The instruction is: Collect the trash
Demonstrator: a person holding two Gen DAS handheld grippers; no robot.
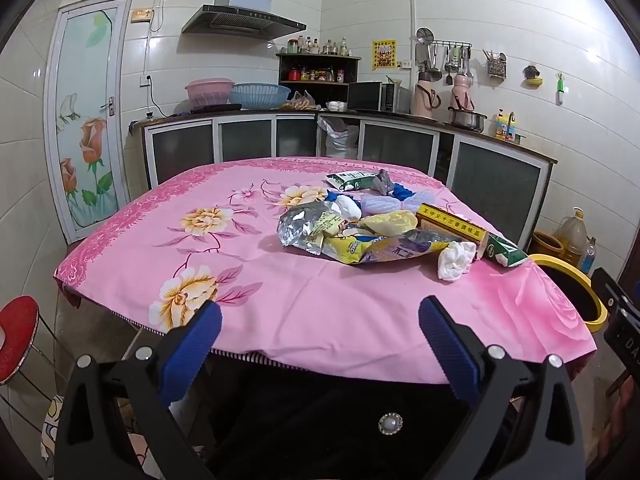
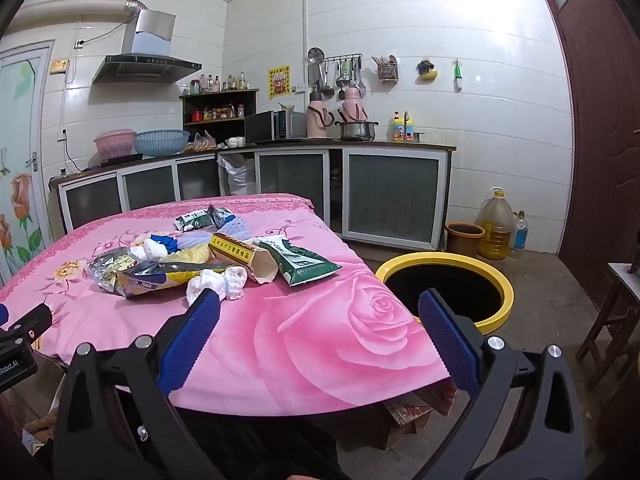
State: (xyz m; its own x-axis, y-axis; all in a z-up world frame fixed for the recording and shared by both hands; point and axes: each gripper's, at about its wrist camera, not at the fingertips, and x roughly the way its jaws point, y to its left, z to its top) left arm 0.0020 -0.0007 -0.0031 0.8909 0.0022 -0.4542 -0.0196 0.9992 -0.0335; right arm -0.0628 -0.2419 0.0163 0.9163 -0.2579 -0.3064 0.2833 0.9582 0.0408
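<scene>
A pile of trash lies on the pink flowered tablecloth [image 1: 248, 280]: a silver foil wrapper [image 1: 304, 226], a yellow snack bag [image 1: 384, 250], a crumpled white tissue [image 1: 454, 260], a yellow carton [image 1: 452, 228] and a green pouch [image 1: 504, 252]. In the right wrist view I see the same tissue [image 2: 216, 286], carton [image 2: 244, 258] and green pouch [image 2: 304, 264]. A yellow-rimmed black bin [image 2: 444, 288] stands on the floor right of the table. My left gripper [image 1: 320, 316] is open and empty at the table's near edge. My right gripper [image 2: 320, 312] is open and empty over the table's near right corner.
Kitchen counters with cabinets [image 1: 384, 144] run behind the table. A red stool [image 1: 16, 332] stands at the left. An oil jug [image 2: 496, 226], a bottle and a brown pot [image 2: 464, 238] stand on the floor by the wall. A wooden stool [image 2: 612, 320] is at the right.
</scene>
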